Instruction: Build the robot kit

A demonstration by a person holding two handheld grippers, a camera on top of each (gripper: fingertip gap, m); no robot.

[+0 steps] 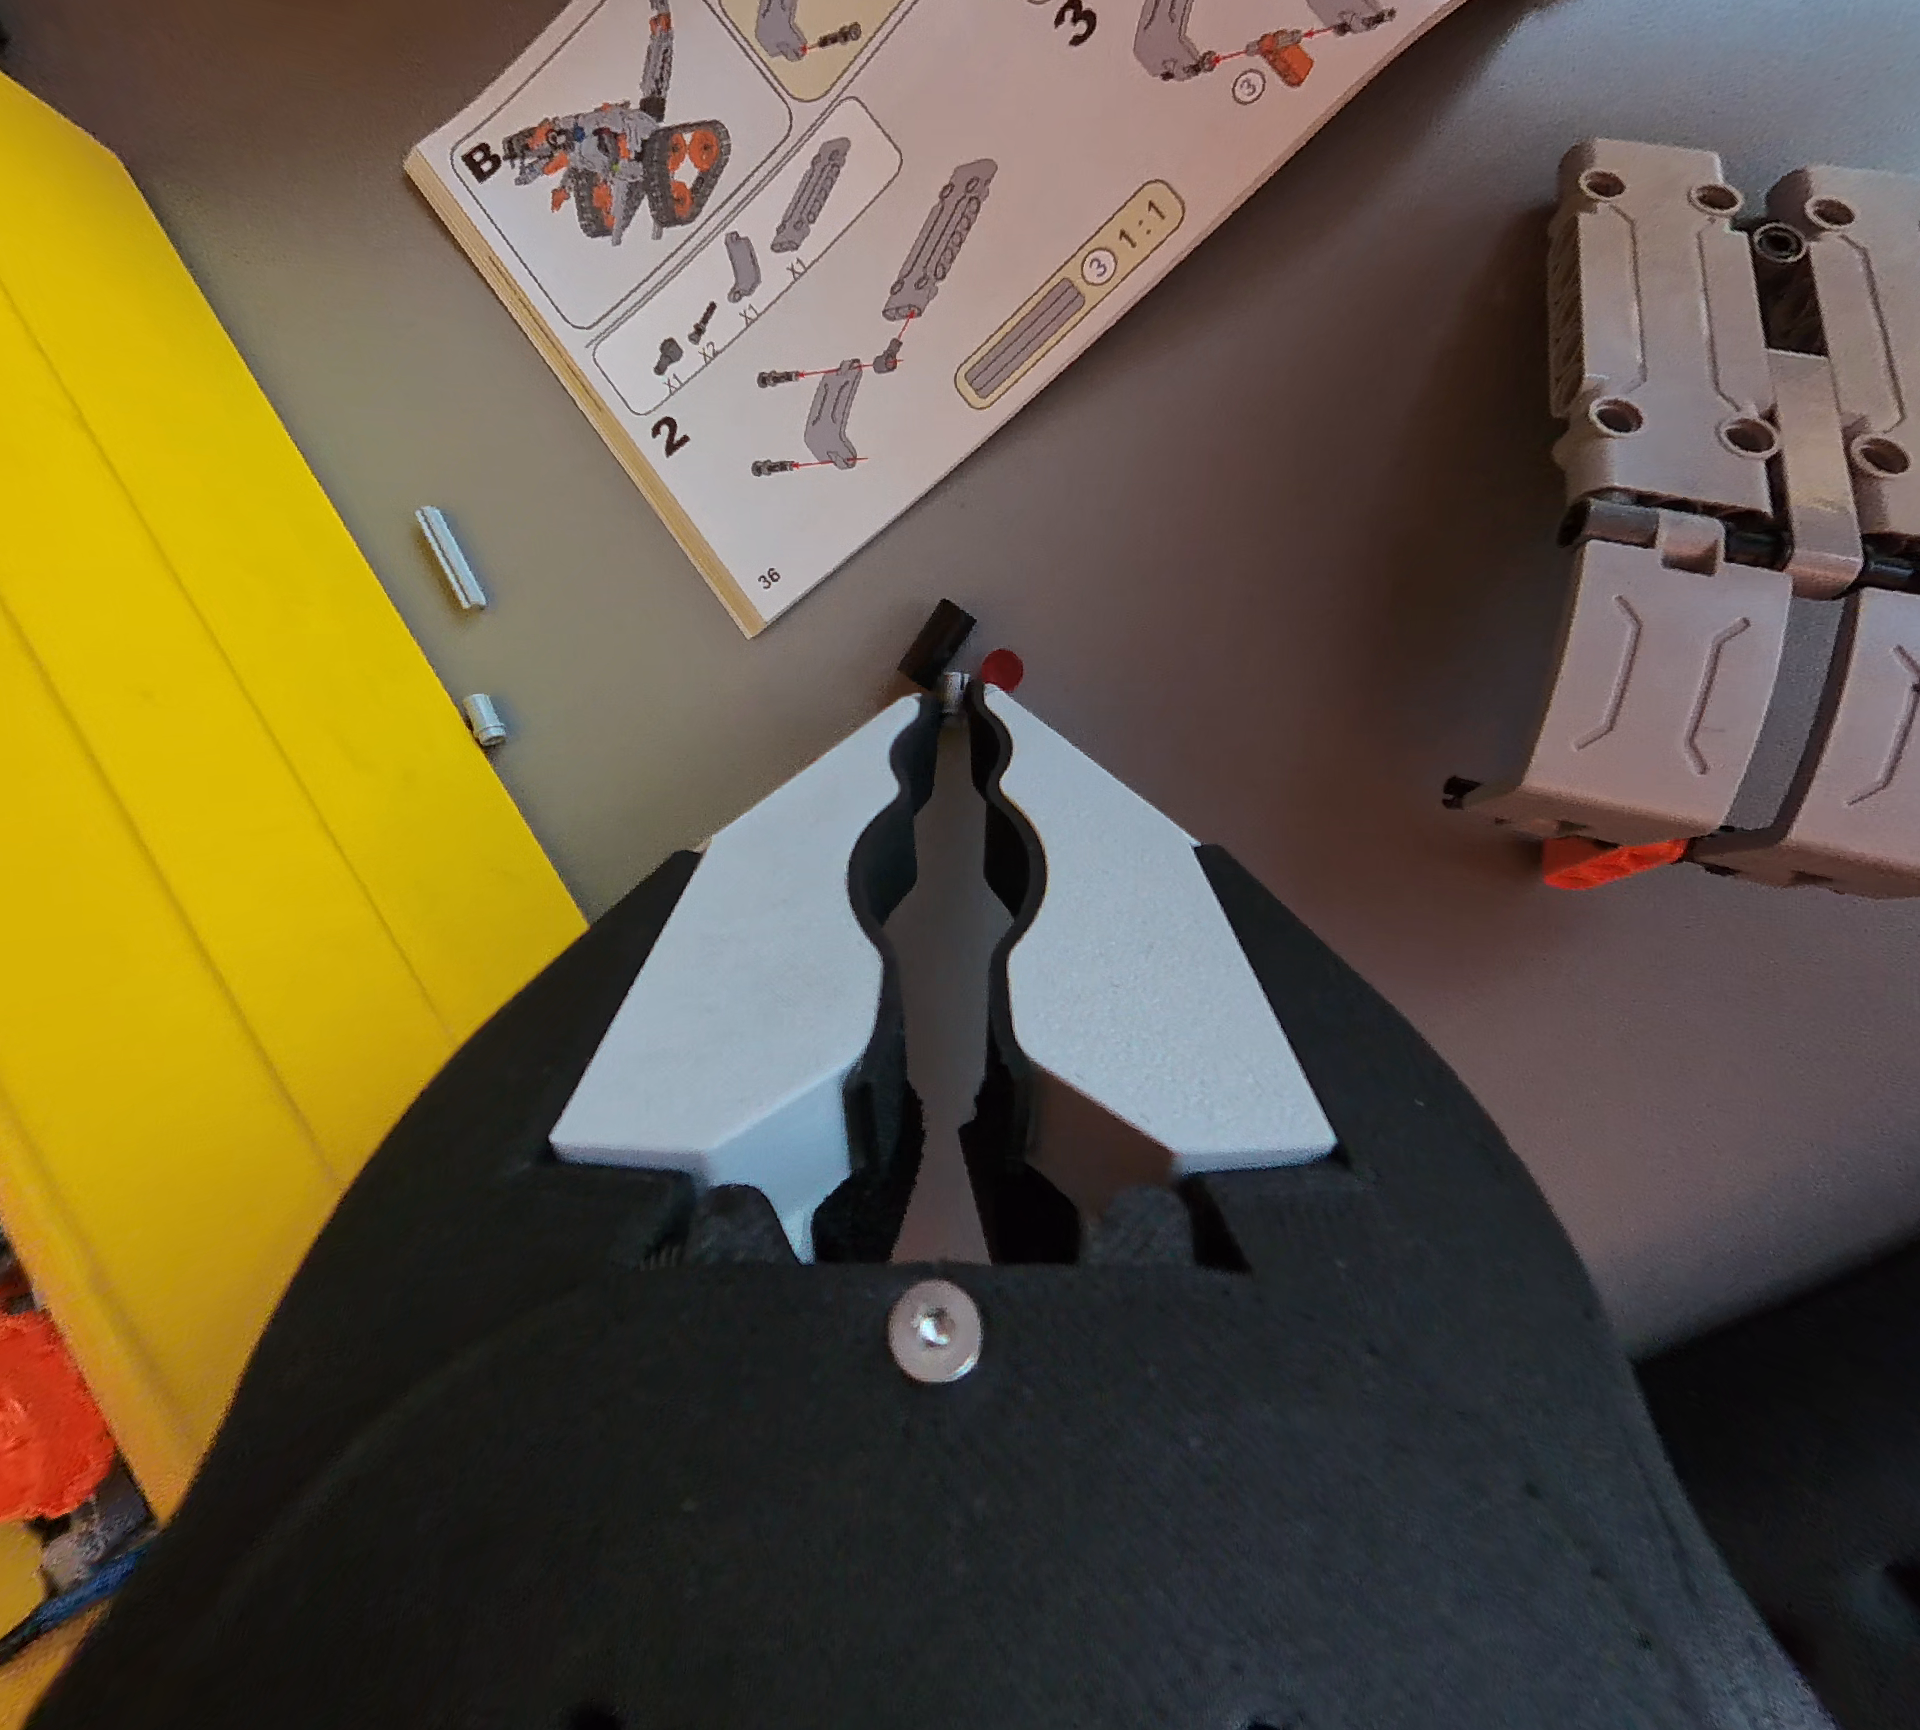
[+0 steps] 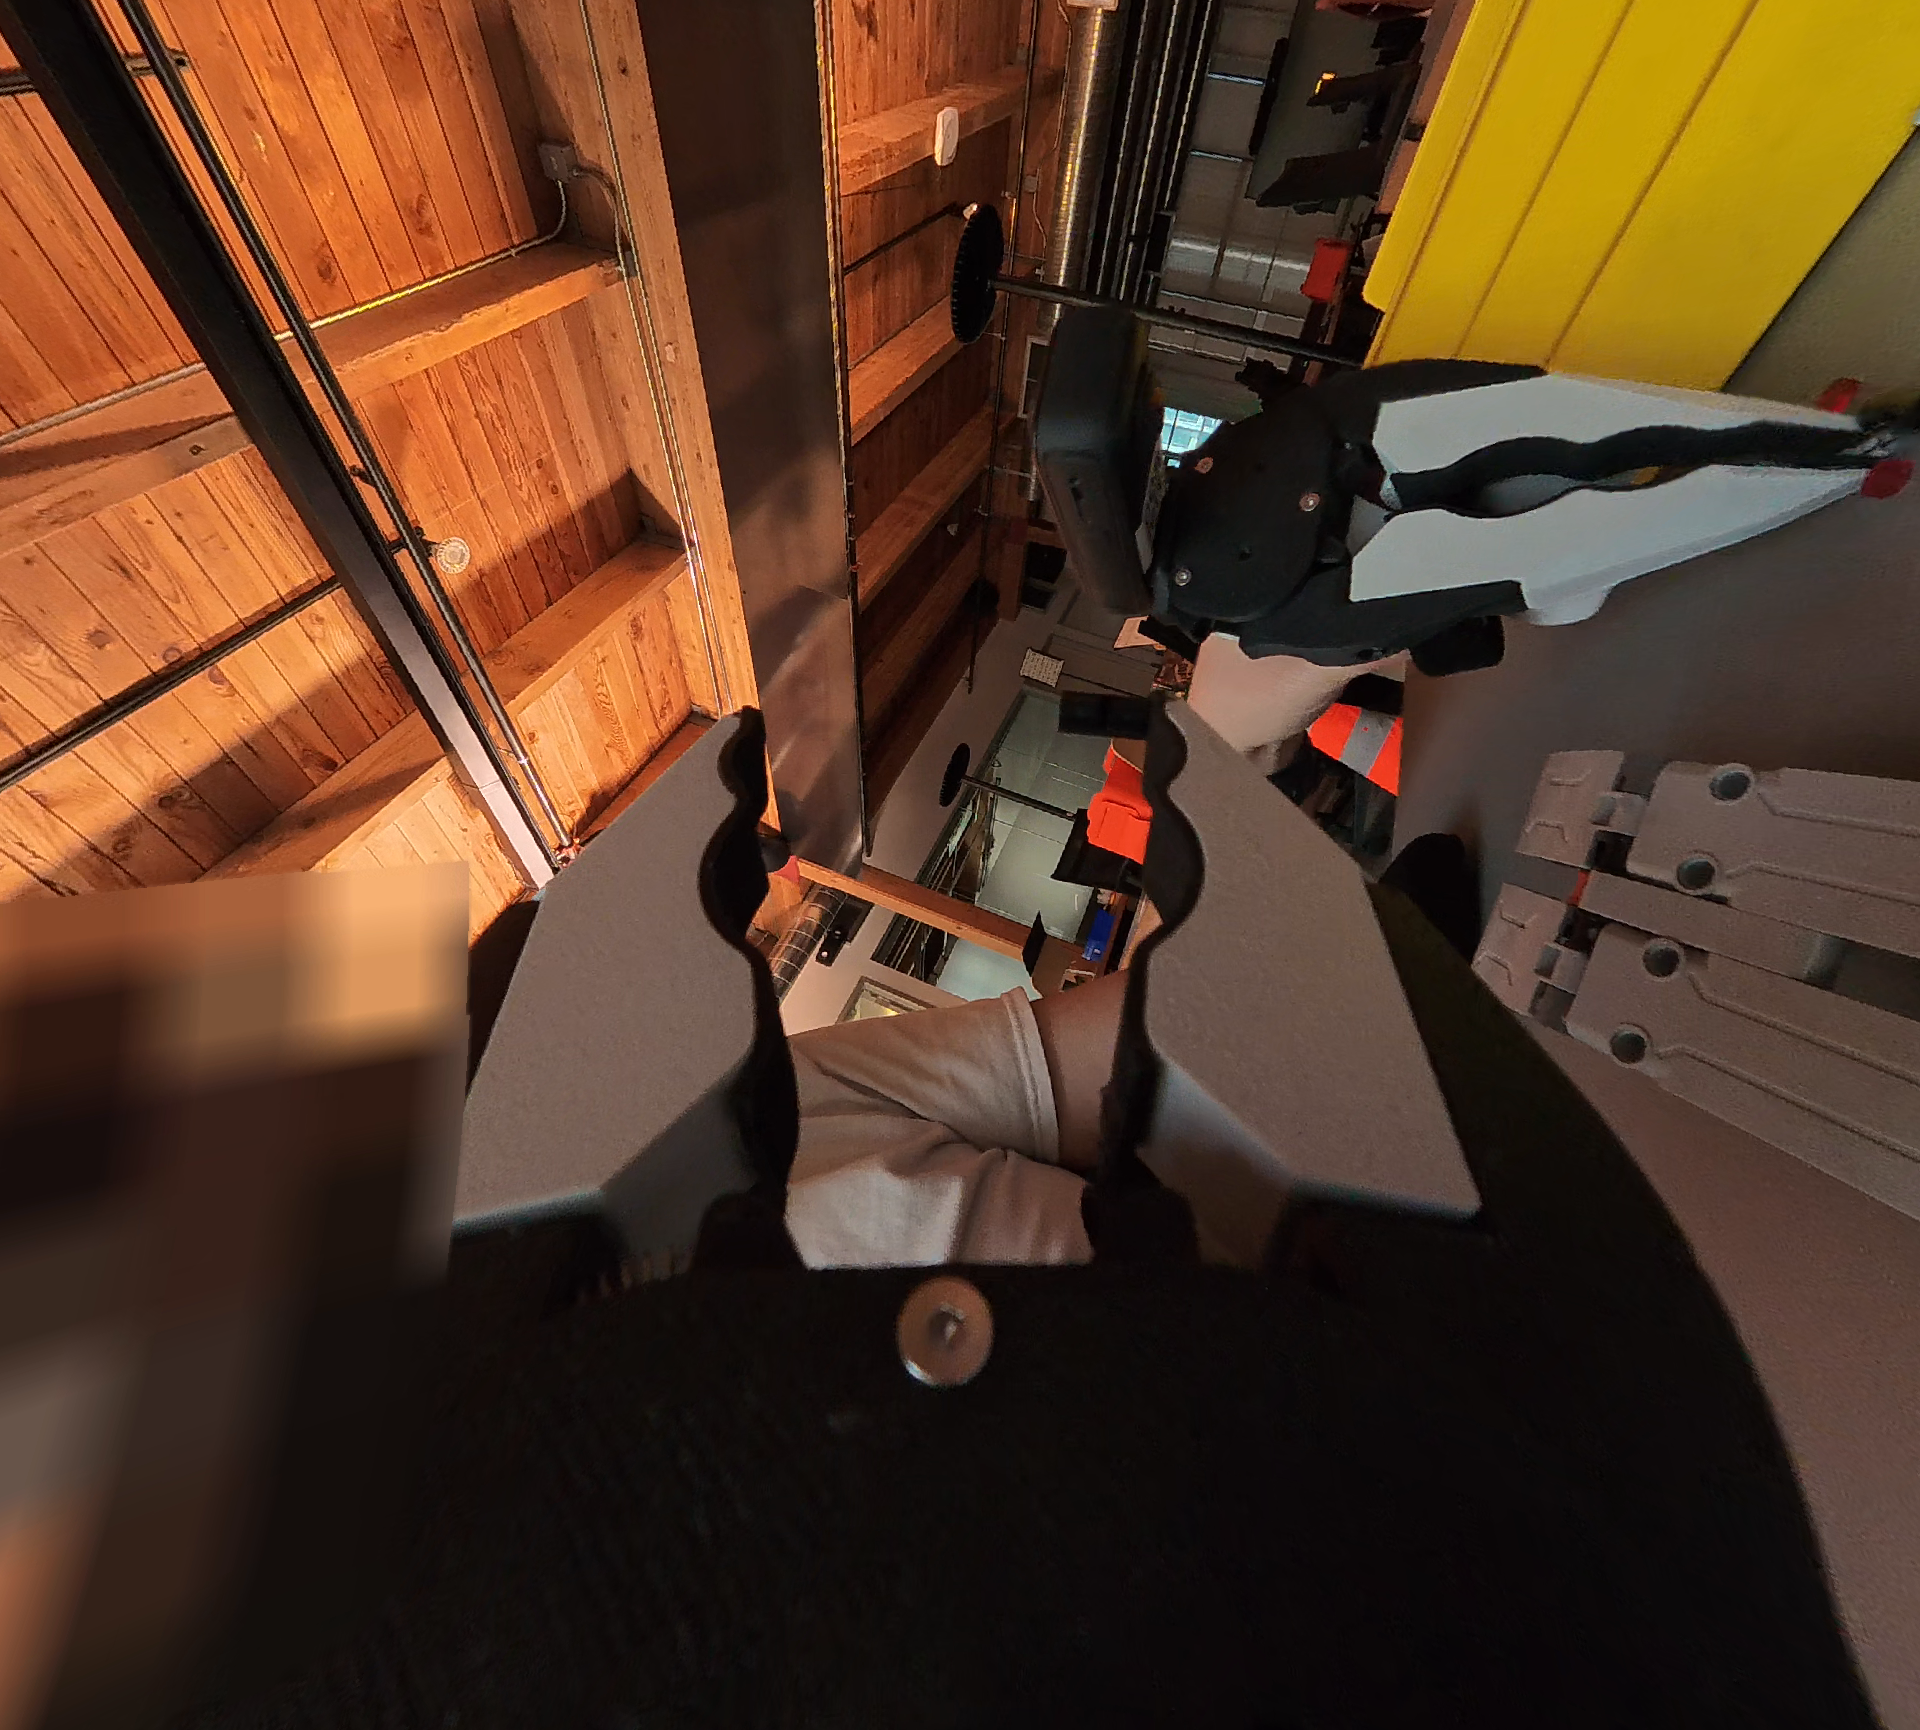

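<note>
We log the left gripper (image 1: 957, 693) low over the grey tabletop (image 1: 1247, 641), its white fingers (image 1: 790, 932) drawn nearly together and pinching a small light-grey piece (image 1: 952, 688) right at the tips. A short black connector (image 1: 937, 638) lies on the table just beyond the tips, and a small red round piece (image 1: 1002, 668) sits just to the right of them; we cannot tell whether either touches the pinched piece.

Beyond the tips lies an open instruction booklet (image 1: 935, 174) with building diagrams, its near corner close to the black connector. To the left, a yellow bin (image 1: 208, 745) runs along the table edge; a light-grey axle (image 1: 451, 557) and a small grey bushing (image 1: 485, 719) lie on the table just beside it, apart from each other. To the right stands a grey brick-built assembly (image 1: 1714, 537) of curved panels, with an orange piece (image 1: 1610, 865) at its lower edge, well apart from the gripper.

The right gripper (image 2: 951, 724) is tilted up toward the wooden ceiling (image 2: 312, 330), its fingers (image 2: 623, 1005) spread wide with nothing between them. In the right wrist view we also see the left gripper (image 2: 1875, 444) farther off, closed at the tips beside the yellow bin (image 2: 1662, 70), and the grey assembly (image 2: 1714, 932) to the right.
</note>
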